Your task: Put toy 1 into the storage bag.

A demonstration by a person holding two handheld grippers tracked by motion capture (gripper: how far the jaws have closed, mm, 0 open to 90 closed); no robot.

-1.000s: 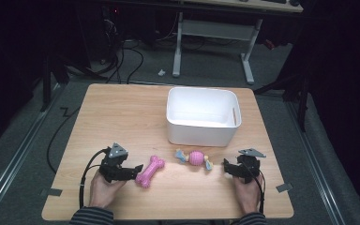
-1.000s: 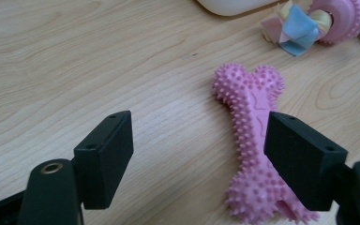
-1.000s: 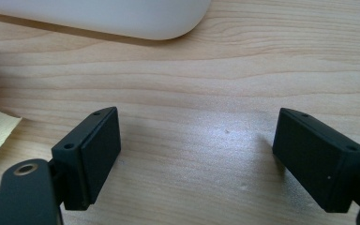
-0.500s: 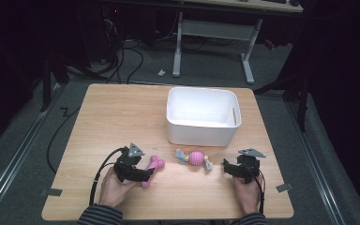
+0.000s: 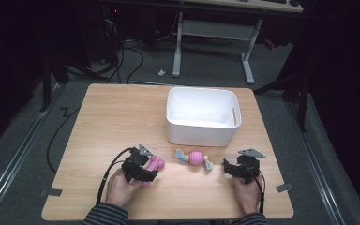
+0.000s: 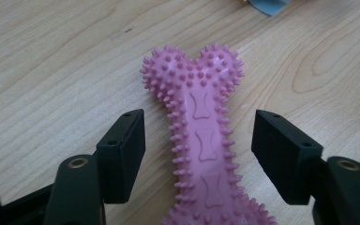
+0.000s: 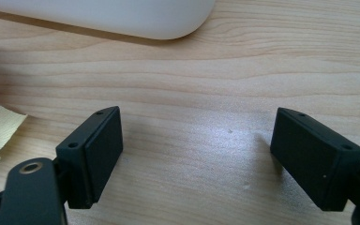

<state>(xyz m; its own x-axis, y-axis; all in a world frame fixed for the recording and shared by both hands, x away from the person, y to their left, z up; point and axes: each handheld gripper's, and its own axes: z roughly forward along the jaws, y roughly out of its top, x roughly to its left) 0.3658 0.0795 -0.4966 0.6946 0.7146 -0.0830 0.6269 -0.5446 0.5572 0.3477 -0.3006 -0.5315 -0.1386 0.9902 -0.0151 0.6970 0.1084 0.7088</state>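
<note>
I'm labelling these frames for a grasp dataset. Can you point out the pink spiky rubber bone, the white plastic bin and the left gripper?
Pink spiky rubber bone (image 6: pixel 201 140): left gripper view, on its flat middle shaft.
White plastic bin (image 5: pixel 199 132): high view, on its near outer wall.
Left gripper (image 6: pixel 199 150): left gripper view, midway between its fingertips.

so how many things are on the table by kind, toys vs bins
toys: 2, the pink spiky bone and the pink ball toy with cloth ends
bins: 1, the white bin
total: 3
</note>
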